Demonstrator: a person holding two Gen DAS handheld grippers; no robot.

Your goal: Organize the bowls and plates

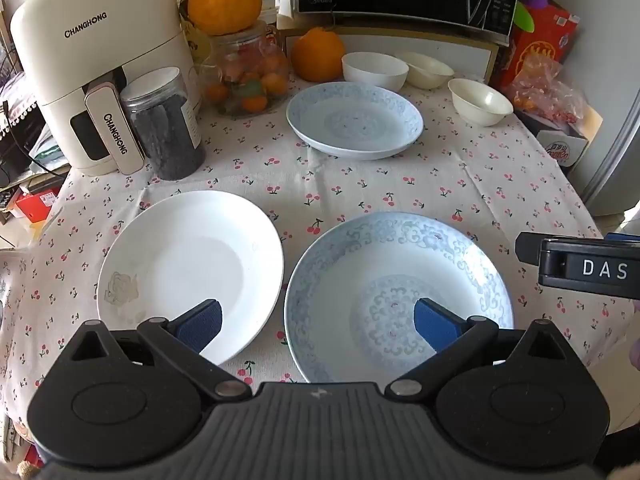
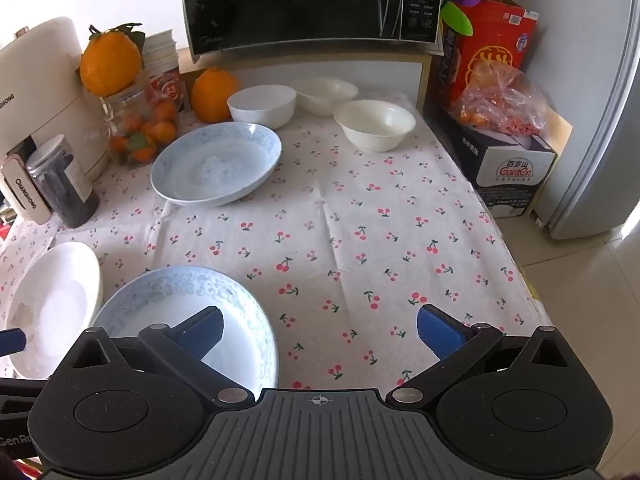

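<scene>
A plain white plate (image 1: 192,268) lies at the near left, with a blue-patterned plate (image 1: 396,280) to its right. A second blue-patterned plate (image 1: 354,120) lies farther back. Behind it stand three white bowls (image 1: 374,70) (image 1: 426,69) (image 1: 478,101). My left gripper (image 1: 318,324) hovers open above the gap between the two near plates, holding nothing. My right gripper (image 2: 320,334) is open over bare cloth, its left finger above the near blue plate (image 2: 188,320). The far blue plate (image 2: 218,162), the white plate (image 2: 52,300) and the bowls (image 2: 262,105) (image 2: 328,94) (image 2: 374,124) show here too.
A cherry-print cloth (image 2: 360,220) covers the table. Along the back left stand an air fryer (image 1: 80,76), a dark-filled jar (image 1: 166,124), a fruit jar (image 1: 248,76) topped by an orange and another orange (image 1: 318,54). A microwave (image 2: 312,0) and boxes (image 2: 508,168) sit at the back right.
</scene>
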